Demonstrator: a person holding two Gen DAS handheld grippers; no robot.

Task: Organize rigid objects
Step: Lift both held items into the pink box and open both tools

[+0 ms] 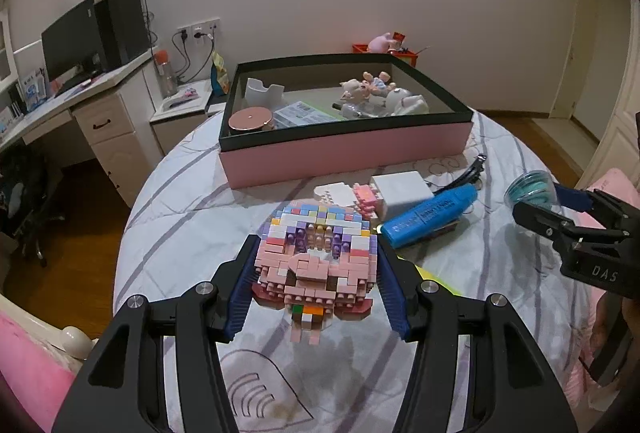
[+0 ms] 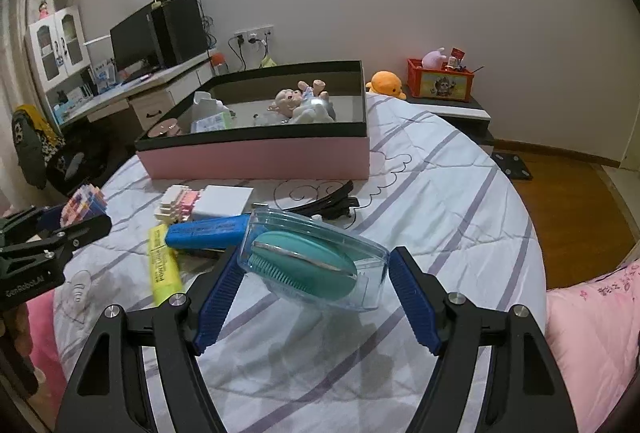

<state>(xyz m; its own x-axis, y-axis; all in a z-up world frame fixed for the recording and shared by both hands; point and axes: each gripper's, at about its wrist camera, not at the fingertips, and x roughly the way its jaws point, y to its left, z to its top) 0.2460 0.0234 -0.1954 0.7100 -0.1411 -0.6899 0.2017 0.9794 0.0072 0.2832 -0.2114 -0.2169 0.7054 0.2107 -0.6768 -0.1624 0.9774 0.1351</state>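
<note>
Bedroom with a striped quilt across the lower half of the left wrist view, desk and monitor at upper left. Centre bottom: left gripper, blue pads clamped on either side of a pink block-built figure, lifted clear of the quilt. Upper centre: pink box with dark rim, already holding a round rose-gold tin at its left end, a white cup-like piece behind, a printed leaflet mid-floor, a doll and pale figures at right. Still on the quilt between box and gripper: small block pieces, a white square box, a blue marker, black clips. Far right: right gripper carrying a teal item.

Same bed from the right wrist view. Centre bottom: right gripper with pads spread wide, pressing the ends of a clear case with a teal brush inside, held off the quilt. Upper centre: pink box, same contents visible. Loose below it: white square box, blue marker, yellow highlighter, black clips. Left edge: left gripper with the block-built figure.

Judged partway done: several items boxed, two in hand, roughly five left loose.
</note>
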